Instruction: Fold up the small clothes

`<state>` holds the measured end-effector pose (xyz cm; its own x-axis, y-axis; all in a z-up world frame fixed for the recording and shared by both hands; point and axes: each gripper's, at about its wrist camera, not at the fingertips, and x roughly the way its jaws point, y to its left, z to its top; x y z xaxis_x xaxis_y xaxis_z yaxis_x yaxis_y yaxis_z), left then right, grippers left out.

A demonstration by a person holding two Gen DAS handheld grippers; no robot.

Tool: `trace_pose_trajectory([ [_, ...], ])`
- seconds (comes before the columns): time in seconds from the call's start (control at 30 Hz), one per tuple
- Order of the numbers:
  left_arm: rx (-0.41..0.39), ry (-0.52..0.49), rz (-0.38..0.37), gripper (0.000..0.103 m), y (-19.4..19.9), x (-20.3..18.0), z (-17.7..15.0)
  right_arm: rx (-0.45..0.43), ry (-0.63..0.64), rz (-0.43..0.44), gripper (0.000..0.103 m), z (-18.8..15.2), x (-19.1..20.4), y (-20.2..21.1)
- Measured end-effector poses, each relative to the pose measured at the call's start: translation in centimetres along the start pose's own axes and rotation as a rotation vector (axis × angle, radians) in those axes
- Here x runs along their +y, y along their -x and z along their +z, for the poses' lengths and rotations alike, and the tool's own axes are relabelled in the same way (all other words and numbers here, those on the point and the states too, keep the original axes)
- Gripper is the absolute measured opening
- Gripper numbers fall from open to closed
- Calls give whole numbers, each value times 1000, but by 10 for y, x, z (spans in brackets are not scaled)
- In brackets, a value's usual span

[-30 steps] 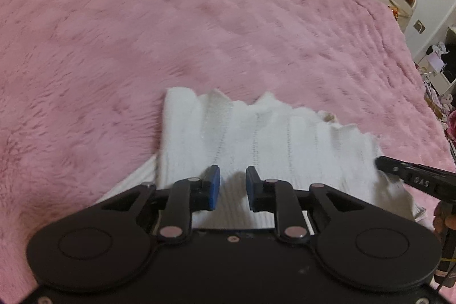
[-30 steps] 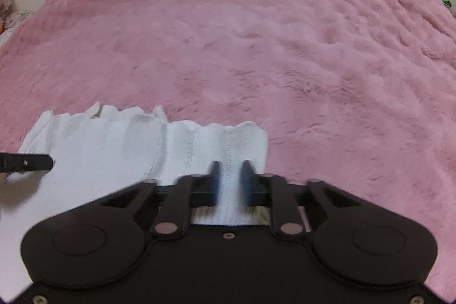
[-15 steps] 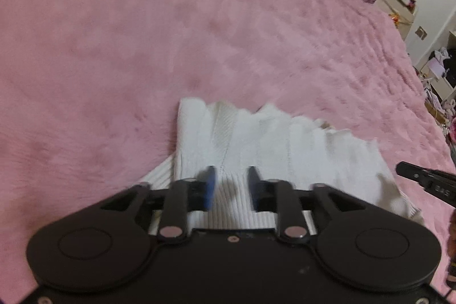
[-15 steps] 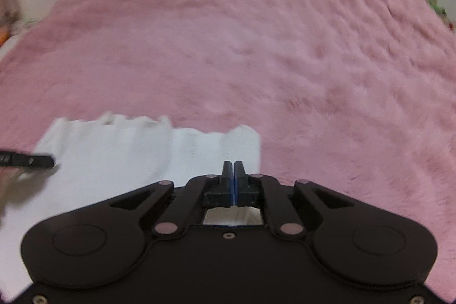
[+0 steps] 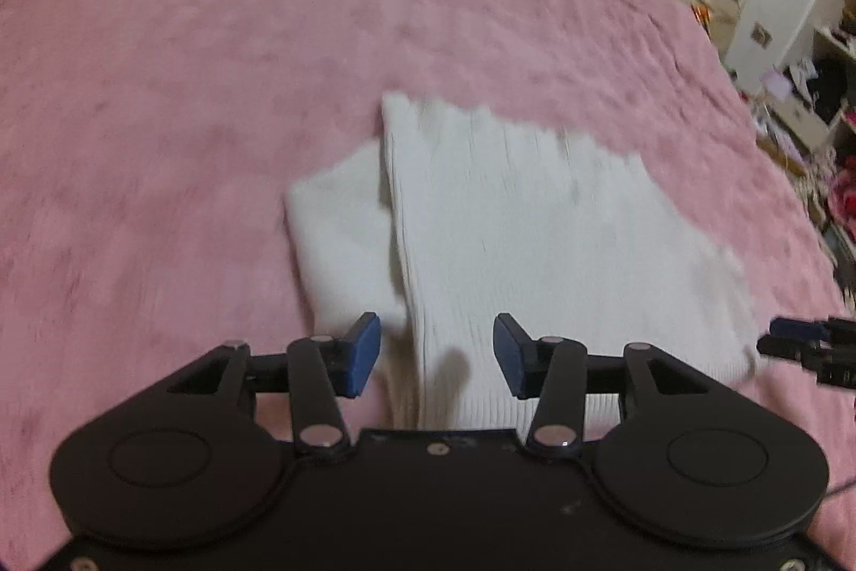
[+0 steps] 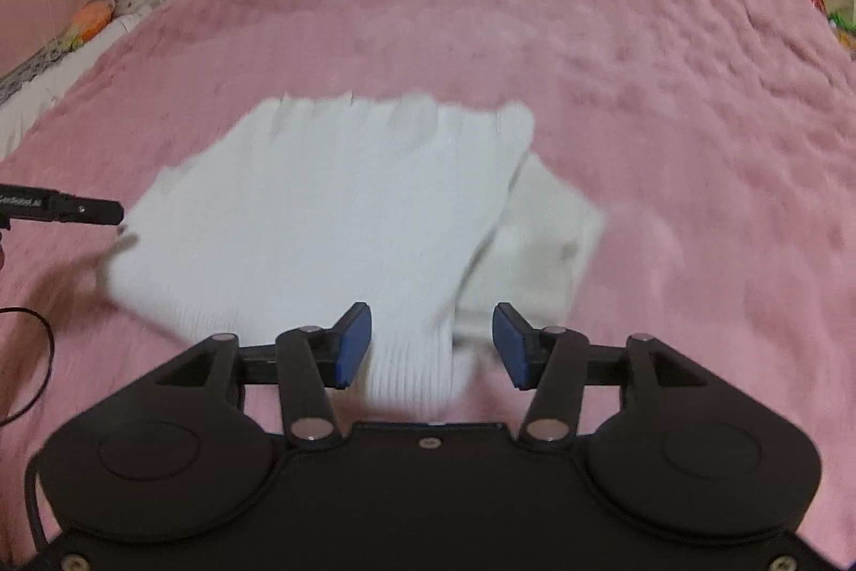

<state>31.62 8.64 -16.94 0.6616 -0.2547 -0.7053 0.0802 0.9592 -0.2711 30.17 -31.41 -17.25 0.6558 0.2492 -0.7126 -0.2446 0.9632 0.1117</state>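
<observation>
On pink blanket (image 5: 214, 89), blurry white garment (image 5: 535, 223), prob. folded.

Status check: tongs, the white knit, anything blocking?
Left tongs open, right tongs open, nothing held. White knit top folded on pink blanket. Nothing blocking.

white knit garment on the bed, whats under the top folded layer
A second white layer of the white knit garment pokes out from under the top fold, lying on the pink blanket. How far that lower layer reaches beneath is covered.
</observation>
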Motion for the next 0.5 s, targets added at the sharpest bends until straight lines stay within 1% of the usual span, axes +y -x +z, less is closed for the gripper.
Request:
trace_pose_trajectory([
  [0.07,18,-11,8,48,0,-2,-8,10,-16,12,50,-4,1,-1],
  [0.17,39,-20,0,48,-4,-6,-13,17,-19,16,47,-6,4,-3],
  [0.37,61,-35,33,48,-13,-10,-16,21,-55,16,47,-9,5,-10],
  [0.43,71,-23,23,45,-16,-9,-19,28,-69,23,46,-10,4,-13],
  [0.5,84,-5,-1,40,-19,-6,-20,43,-81,33,31,-11,3,-17],
])
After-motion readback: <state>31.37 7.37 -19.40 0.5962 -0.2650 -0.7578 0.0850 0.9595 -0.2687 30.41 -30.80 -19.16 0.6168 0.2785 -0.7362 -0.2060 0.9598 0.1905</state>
